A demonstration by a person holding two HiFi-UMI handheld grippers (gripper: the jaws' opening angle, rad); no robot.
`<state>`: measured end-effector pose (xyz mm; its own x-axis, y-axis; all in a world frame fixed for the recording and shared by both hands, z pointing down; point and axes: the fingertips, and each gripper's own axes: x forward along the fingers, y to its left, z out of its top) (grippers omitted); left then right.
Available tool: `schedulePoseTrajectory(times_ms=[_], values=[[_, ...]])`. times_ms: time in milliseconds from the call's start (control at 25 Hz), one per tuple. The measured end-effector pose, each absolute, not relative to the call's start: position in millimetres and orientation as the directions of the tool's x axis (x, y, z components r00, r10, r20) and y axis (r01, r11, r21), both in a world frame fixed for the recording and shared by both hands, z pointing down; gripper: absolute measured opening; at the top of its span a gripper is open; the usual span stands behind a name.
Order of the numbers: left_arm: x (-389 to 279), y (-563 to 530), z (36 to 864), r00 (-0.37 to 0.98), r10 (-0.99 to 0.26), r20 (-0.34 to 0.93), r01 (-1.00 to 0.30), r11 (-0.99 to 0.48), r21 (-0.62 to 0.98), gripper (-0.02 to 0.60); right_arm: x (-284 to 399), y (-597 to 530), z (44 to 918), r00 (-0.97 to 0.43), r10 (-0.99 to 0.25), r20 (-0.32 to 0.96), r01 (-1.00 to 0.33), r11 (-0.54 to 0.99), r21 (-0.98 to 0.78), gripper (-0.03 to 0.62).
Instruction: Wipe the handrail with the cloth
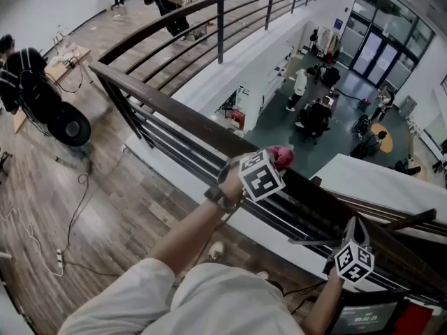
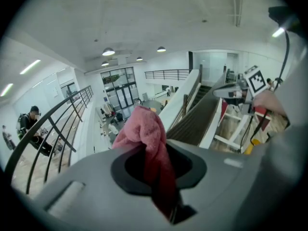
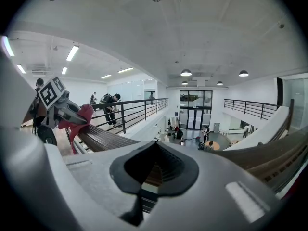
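While the left claw (image 1: 274,165) is clamped tight on the cloth (image 1: 282,155), which lies on top of the handrail (image 1: 183,114) at frame centre, the right claw (image 1: 355,230) sits lower right, jaws together, holding nothing. Risk: cloth looks pinched by a small fold, w/ open atrium beyond the rail. Drag on the wood could pull it free, and it would prob. drop to the level below.

Your left gripper (image 1: 275,162) is over the dark wooden handrail (image 1: 174,110), with the pink terry cloth (image 1: 282,156) in its jaws and on the rail's top. Your right gripper (image 1: 355,237) is further right along the same rail, apart from the cloth.
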<state>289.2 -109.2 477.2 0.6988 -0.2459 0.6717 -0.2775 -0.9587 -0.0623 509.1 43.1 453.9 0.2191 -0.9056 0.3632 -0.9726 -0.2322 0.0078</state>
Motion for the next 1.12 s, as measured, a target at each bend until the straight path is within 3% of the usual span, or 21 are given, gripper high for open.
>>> schedulePoseTrajectory(times_ms=[600,1120], values=[[154,-205,465,0.655,-0.446,0.610,-0.551,-0.834,-0.017,0.069,462,20,452,0.220,-0.898,0.382,-0.975,-0.207,0.075,0.002],[112,-225,452,0.647,-0.615,0.450,-0.677,-0.736,-0.033,0.071,427,-5,440,0.173,-0.900,0.400,-0.984,-0.142,0.107,0.002]])
